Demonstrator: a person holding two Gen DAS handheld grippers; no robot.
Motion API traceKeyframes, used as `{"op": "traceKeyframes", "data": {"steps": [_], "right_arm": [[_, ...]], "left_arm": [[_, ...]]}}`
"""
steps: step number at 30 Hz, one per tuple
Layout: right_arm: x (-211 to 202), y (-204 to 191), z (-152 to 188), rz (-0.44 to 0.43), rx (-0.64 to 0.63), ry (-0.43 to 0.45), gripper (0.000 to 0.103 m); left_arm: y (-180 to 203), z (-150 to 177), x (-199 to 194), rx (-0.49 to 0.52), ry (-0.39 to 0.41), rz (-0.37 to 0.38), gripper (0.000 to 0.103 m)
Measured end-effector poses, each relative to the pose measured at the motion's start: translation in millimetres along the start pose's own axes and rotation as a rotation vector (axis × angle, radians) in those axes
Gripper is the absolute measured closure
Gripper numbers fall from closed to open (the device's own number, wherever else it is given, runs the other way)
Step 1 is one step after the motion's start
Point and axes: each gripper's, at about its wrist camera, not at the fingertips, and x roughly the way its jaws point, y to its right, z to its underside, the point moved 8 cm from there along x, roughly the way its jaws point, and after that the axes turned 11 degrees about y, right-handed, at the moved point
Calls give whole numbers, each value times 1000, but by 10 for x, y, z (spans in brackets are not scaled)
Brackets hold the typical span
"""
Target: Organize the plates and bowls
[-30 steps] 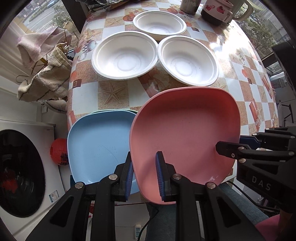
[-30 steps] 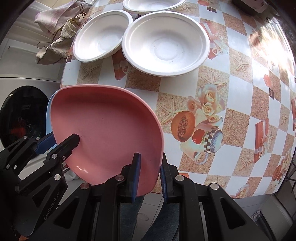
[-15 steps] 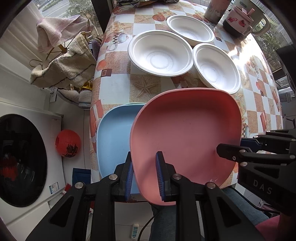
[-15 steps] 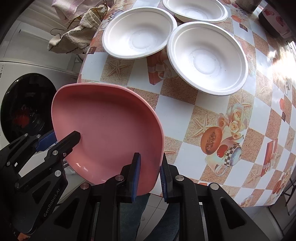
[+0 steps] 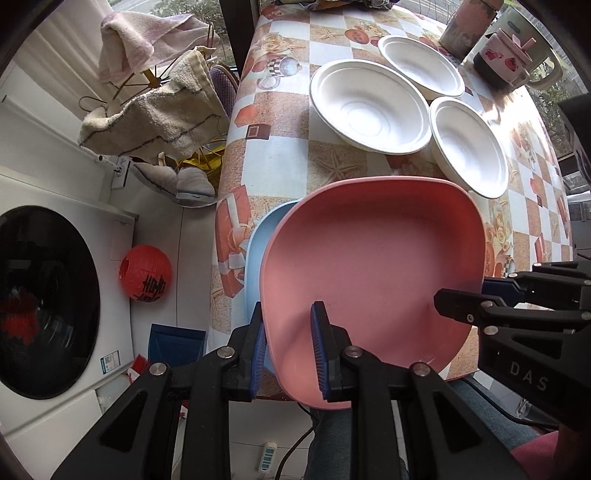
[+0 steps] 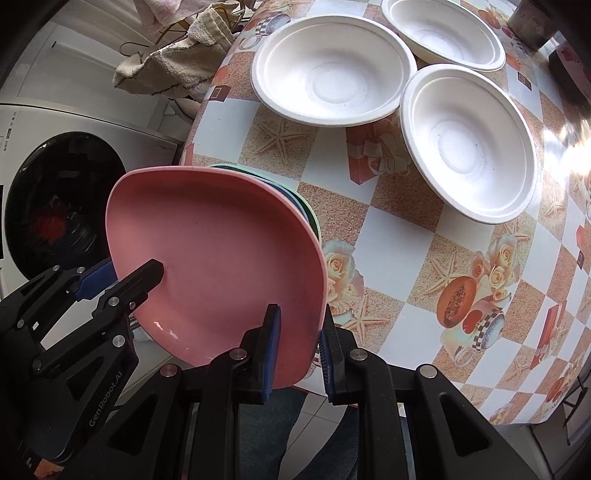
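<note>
Carried leftward since the earlier frame, the pink plate [image 5: 369, 266] now covers nearly all of the blue plate [image 5: 258, 254], of which only a sliver shows at the left. The pink plate is pinched at its near rim by the left gripper [image 5: 288, 347] and at its right rim by the right gripper [image 6: 299, 354]; both pairs of jaws are pressed onto the rim. It is held over the plate stack at the near left edge of the table [image 5: 280, 155], and in the right wrist view blue and green rims [image 6: 306, 210] are seen beneath its far right edge. Whether it already rests on the stack cannot be told. Three white bowls [image 6: 332, 74], [image 6: 469, 147], [image 6: 443, 29] are still spread singly at the far side, rims touching or just beside one another, unstacked. By judgement, plate stacking is nearly done once this plate is set down and released; nesting the bowls remains entirely.
</note>
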Motion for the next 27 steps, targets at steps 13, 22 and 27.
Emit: {"op": "traceKeyframes", "data": {"steps": [13,22,27], "right_arm": [[158,35,18,-41,15,-48,81],[162,212,52,-56,37,-57,60],[59,473,51,-60,106,-20,15]], "left_arm": [[-179,32,126,-5,-38,-17,79],[-210,-21,120,-30,-18,-10,49],[-237,-78,127,-49,-7,-9,43]]}}
